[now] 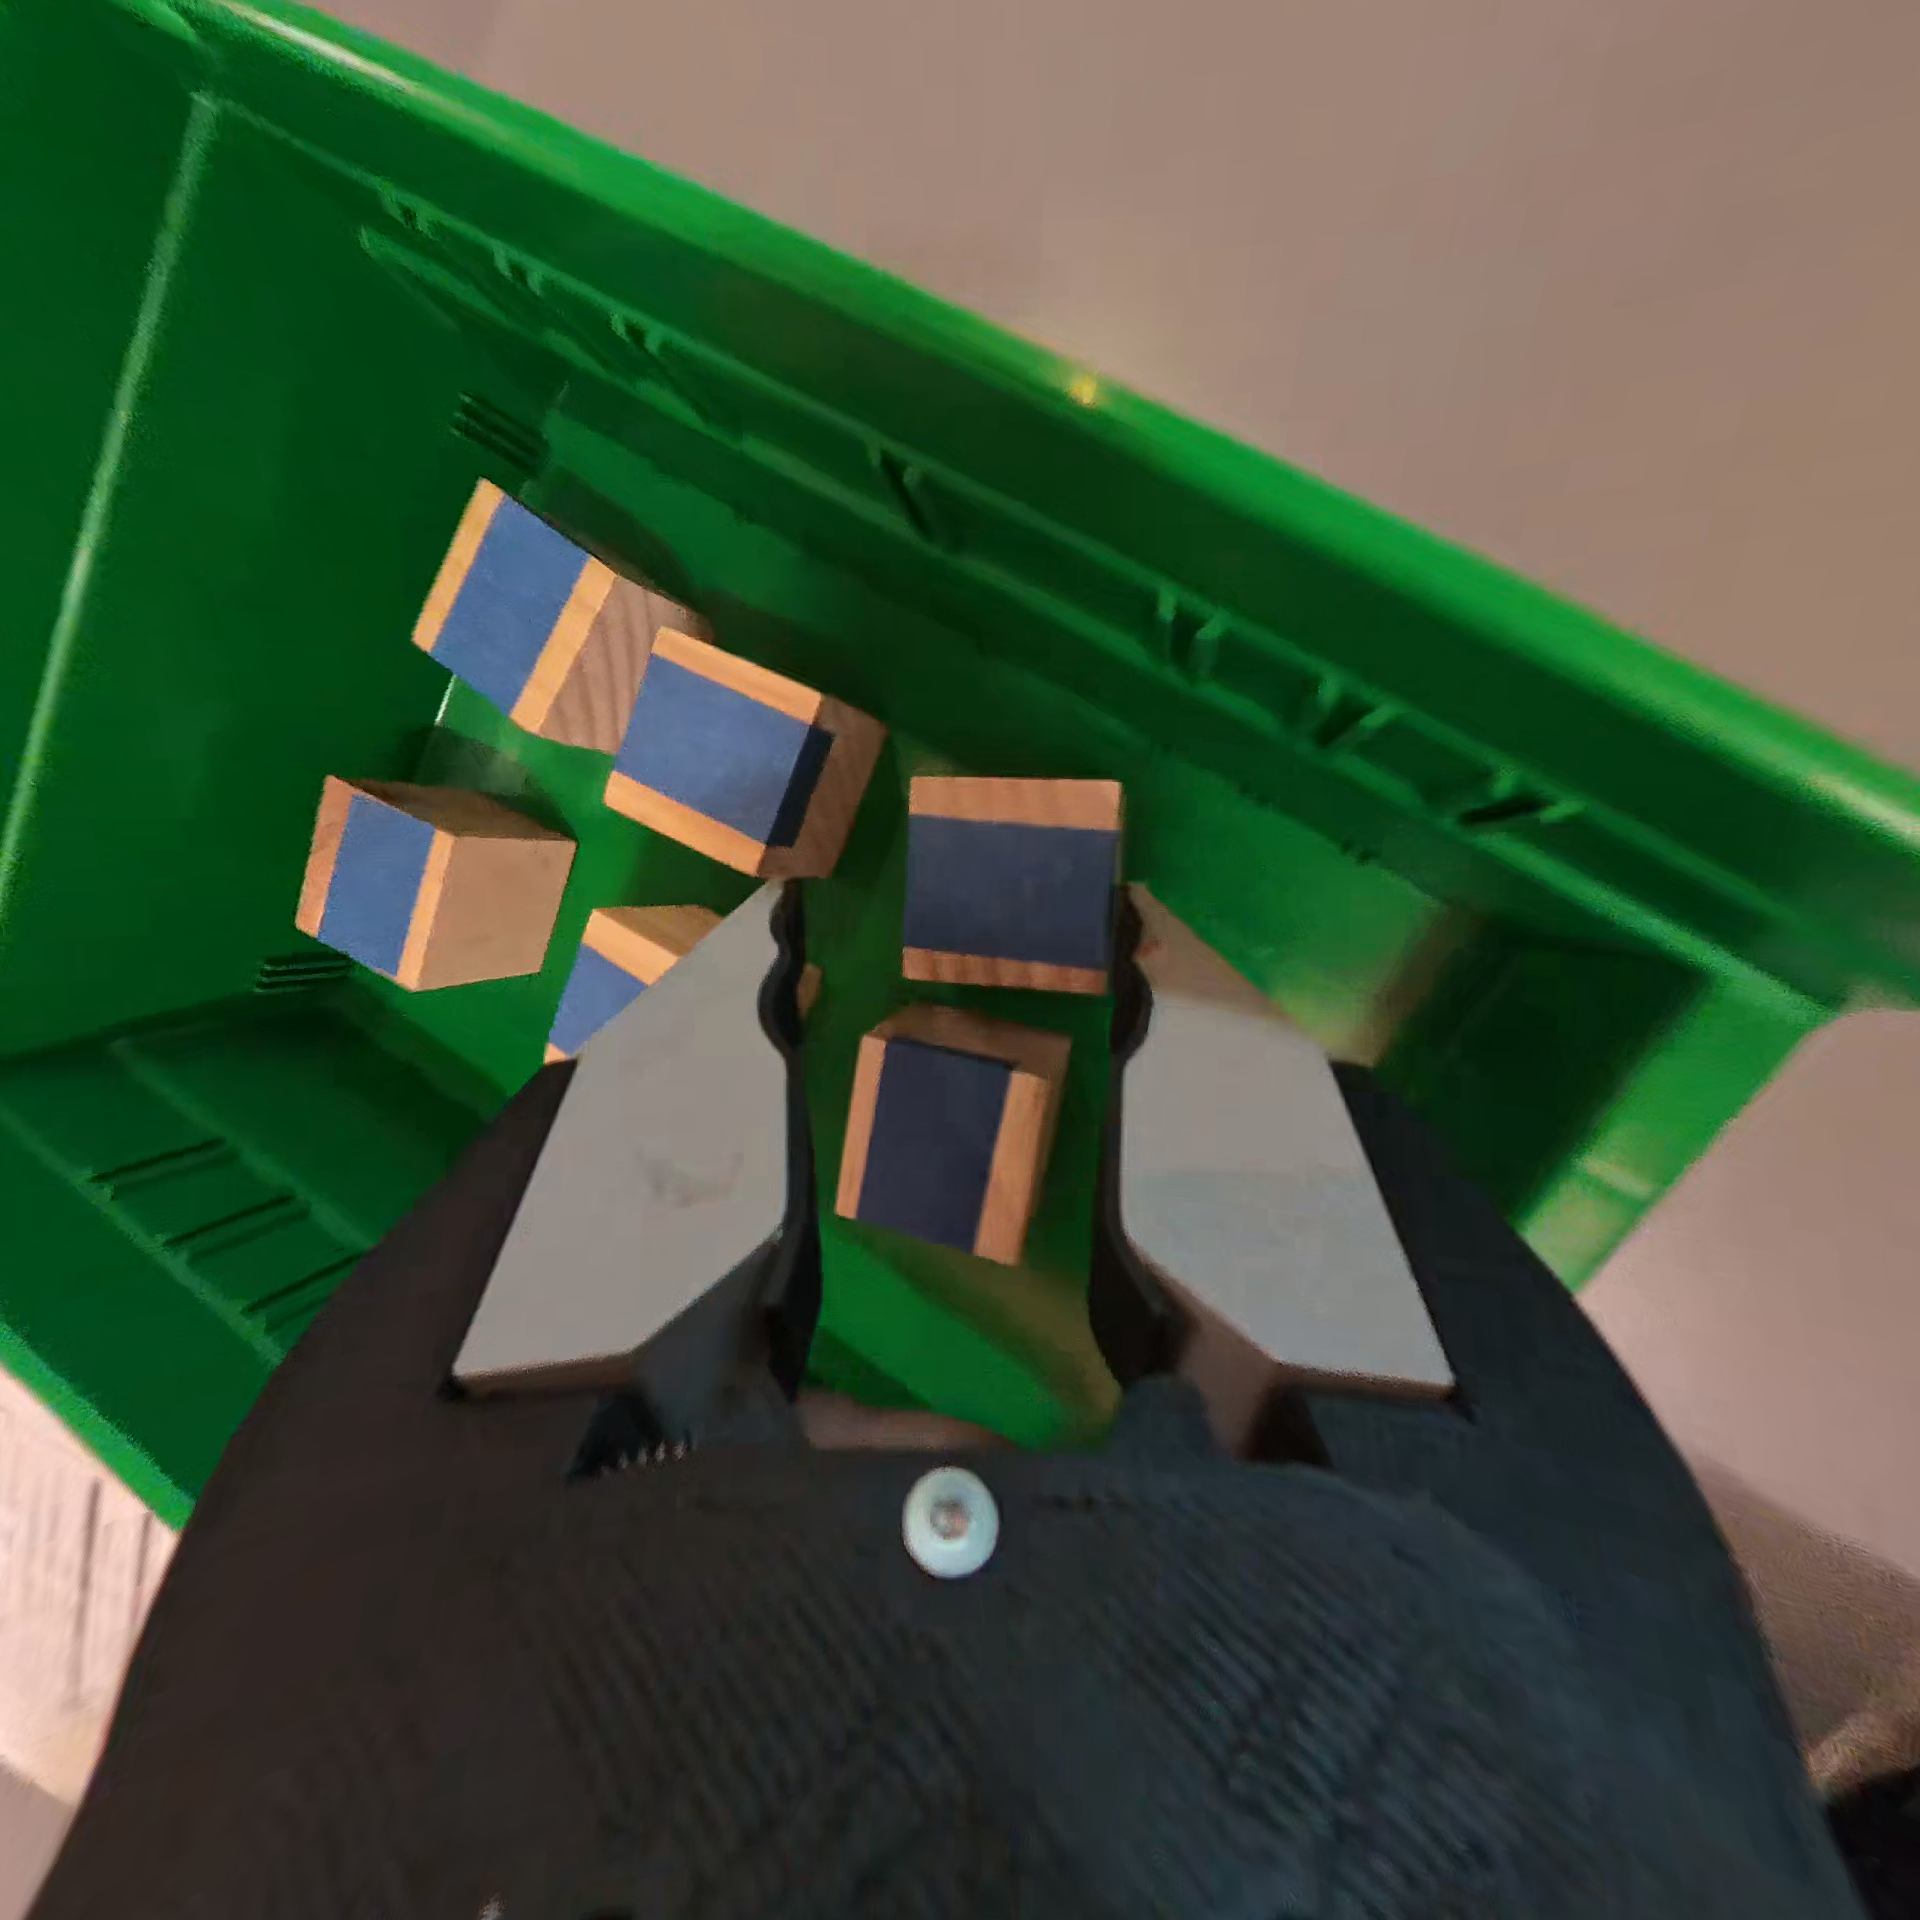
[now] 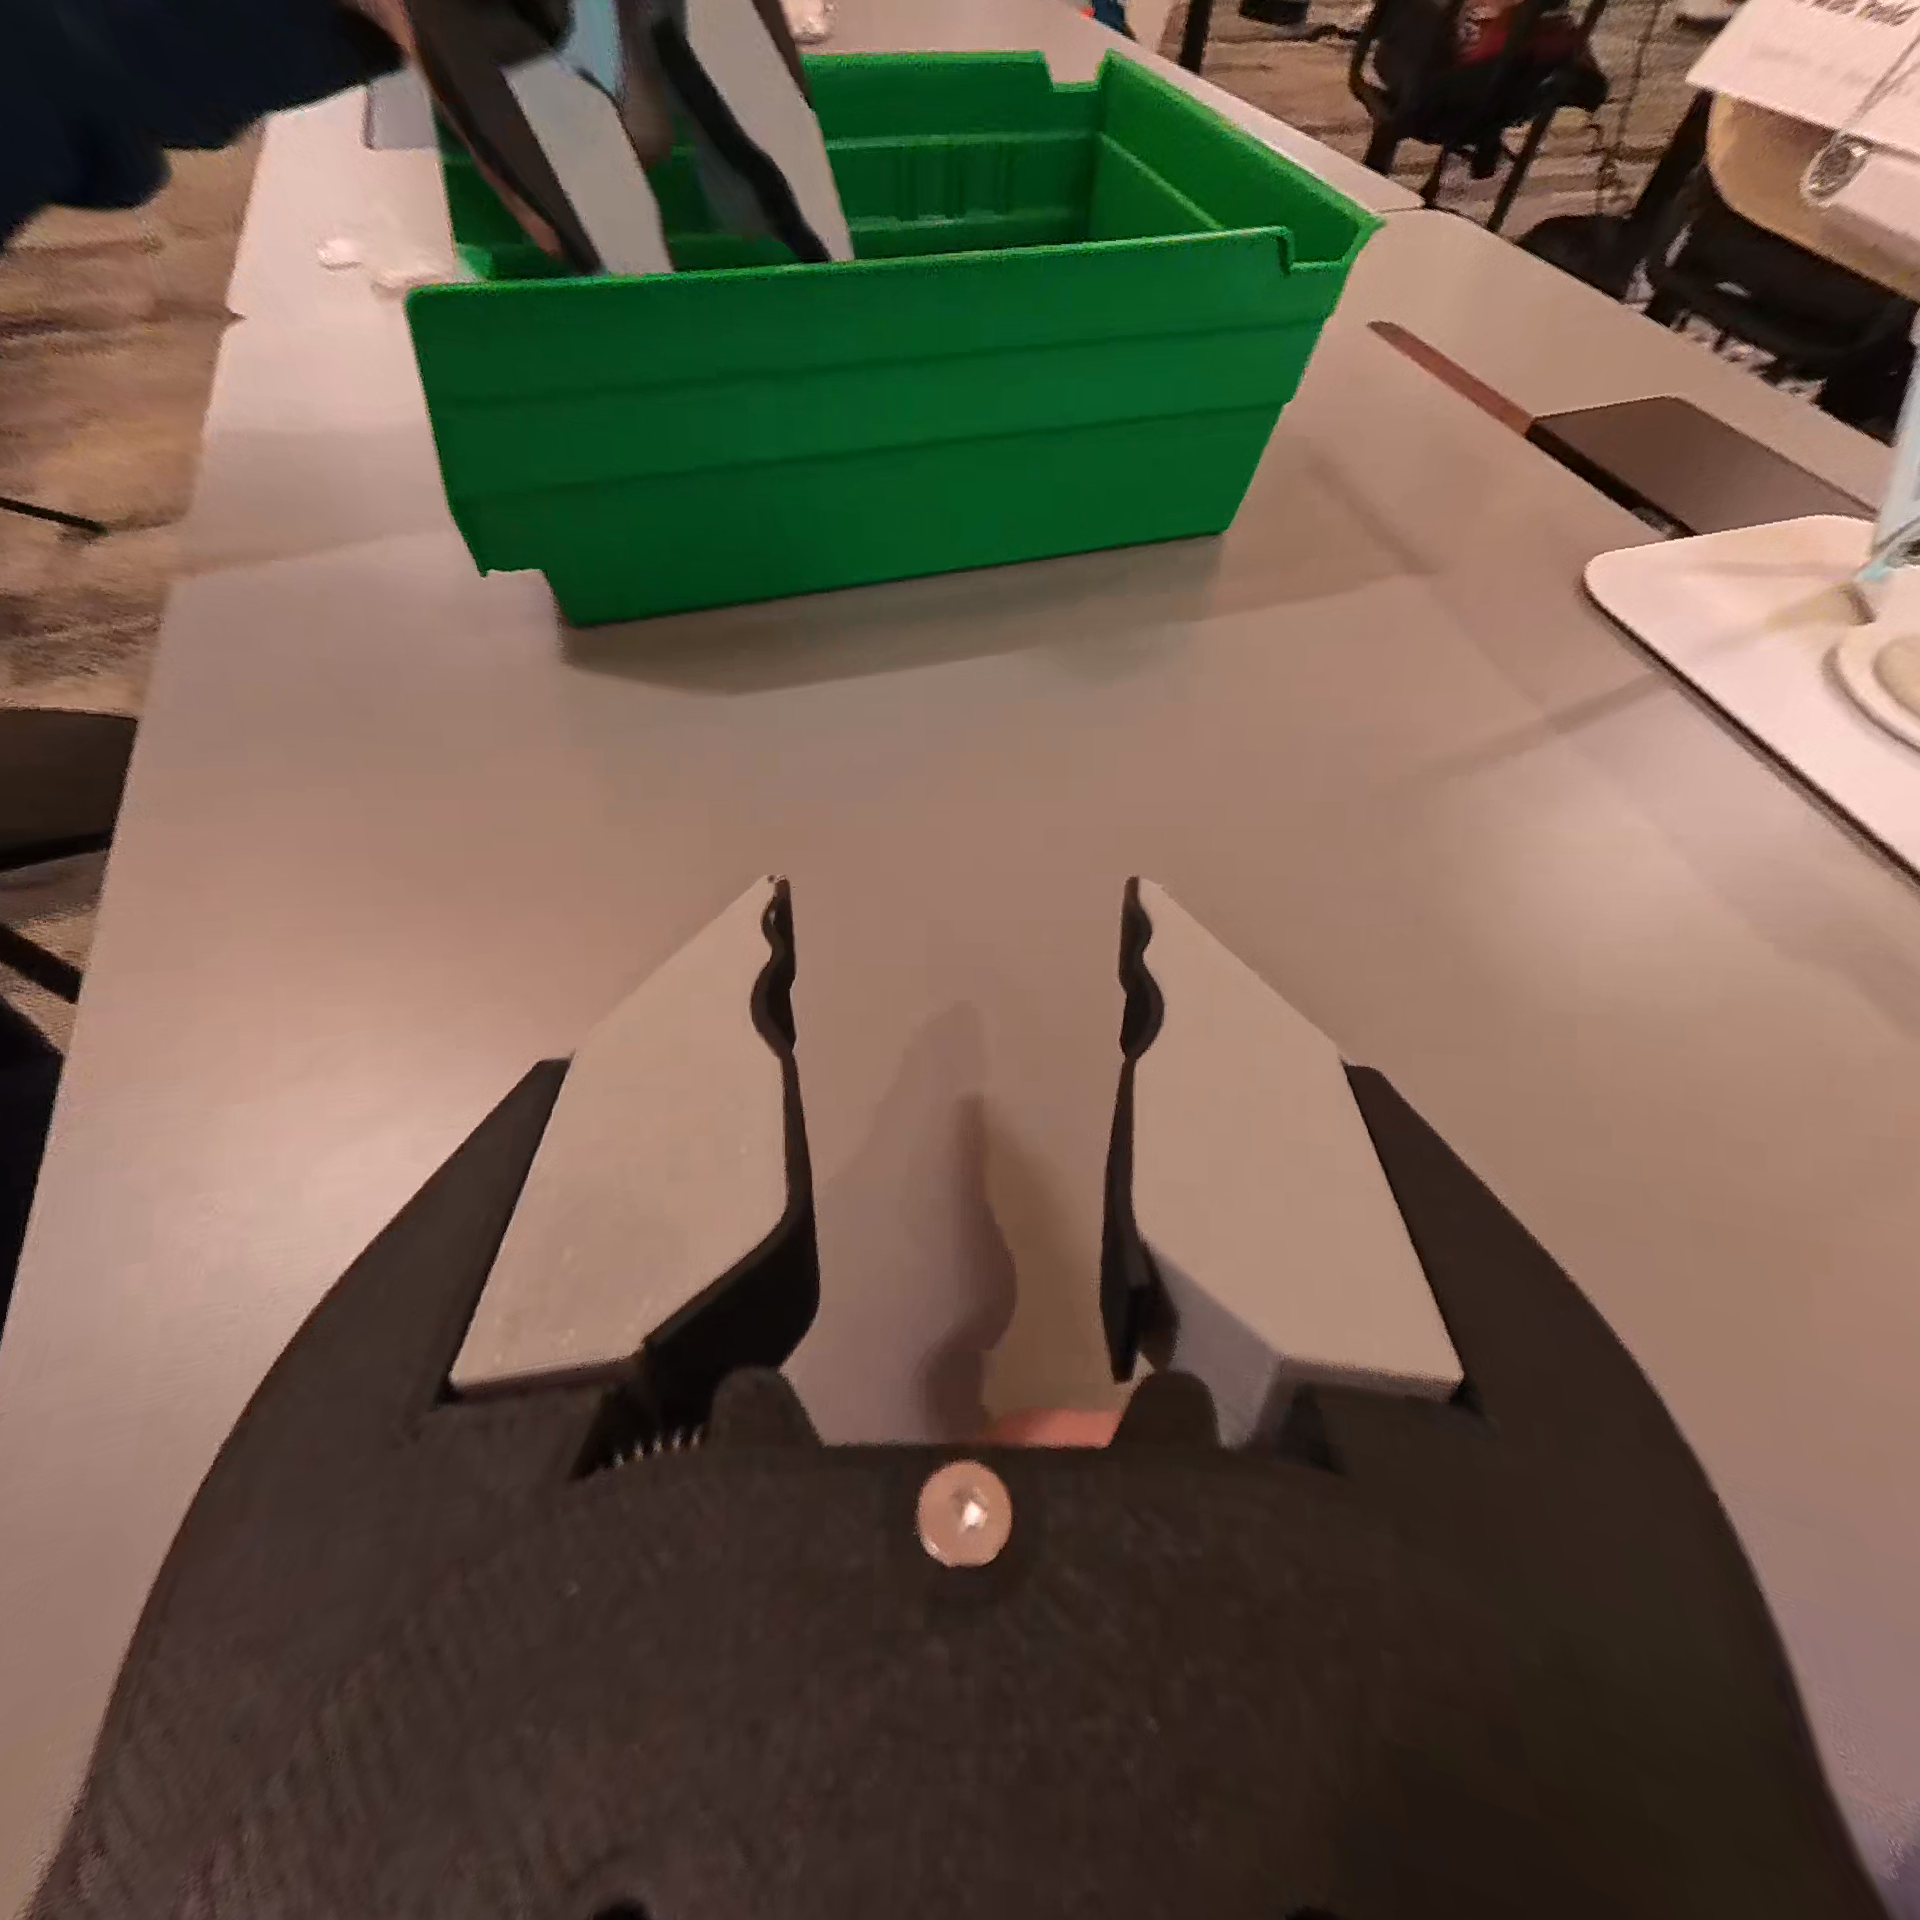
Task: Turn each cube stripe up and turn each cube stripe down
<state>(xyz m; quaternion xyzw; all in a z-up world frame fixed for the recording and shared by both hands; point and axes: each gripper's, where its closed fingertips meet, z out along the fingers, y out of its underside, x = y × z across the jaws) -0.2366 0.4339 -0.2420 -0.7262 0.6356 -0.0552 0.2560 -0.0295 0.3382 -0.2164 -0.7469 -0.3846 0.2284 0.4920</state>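
Note:
Several wooden cubes with a blue stripe lie in a green bin (image 1: pixel 1143 582). In the left wrist view one cube (image 1: pixel 1008 883) sits just beyond the fingertips and another cube (image 1: pixel 945 1127) lies between the open fingers, both stripe up. More cubes (image 1: pixel 727 748) (image 1: pixel 436 883) (image 1: pixel 520 603) lie to the left. My left gripper (image 1: pixel 951 894) is open above them, holding nothing. It also shows in the right wrist view (image 2: pixel 707 249), reaching down into the bin (image 2: pixel 862 416). My right gripper (image 2: pixel 956 894) is open and empty over the grey table, well short of the bin.
The grey table (image 2: pixel 727 790) stretches between my right gripper and the bin. A white tray (image 2: pixel 1766 665) sits at the right edge, with a dark flat panel (image 2: pixel 1683 457) behind it. Chairs stand beyond the table.

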